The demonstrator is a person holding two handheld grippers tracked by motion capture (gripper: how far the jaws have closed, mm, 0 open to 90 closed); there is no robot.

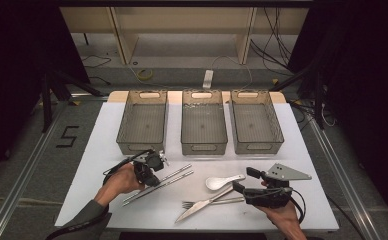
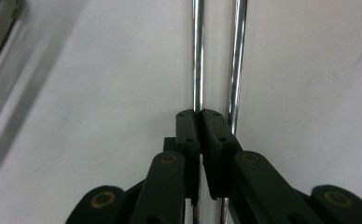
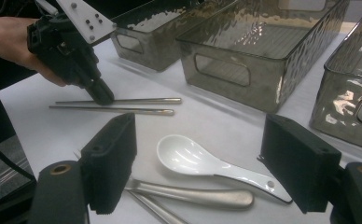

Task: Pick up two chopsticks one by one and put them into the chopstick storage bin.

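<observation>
Two metal chopsticks [image 1: 158,184] are lying side by side on the white mat [image 1: 102,150], and I am pressing my left gripper [image 1: 149,175] down onto them near their middle. In the left gripper view its jaws are standing together, clamped on the left-hand chopstick [image 2: 197,56], while the other chopstick [image 2: 237,60] is running just beside the jaw's outer edge, touching or nearly so; I cannot tell which. Seen from above, the pair is sitting at about seven o'clock from the middle of the mat, slanting from lower left to upper right.

I am holding my right gripper [image 1: 241,181] at about five o'clock on the mat, its jaws standing wide apart with nothing pressed between them. In the right gripper view a white spoon [image 3: 202,161] is lying on the mat between those open jaws, with a fork handle [image 3: 193,196] just below it. In the high view a knife [image 1: 202,205] is crossing the fork [image 1: 212,202] near six o'clock. Three grey bins [image 1: 204,142] are standing in a row at twelve o'clock.
</observation>
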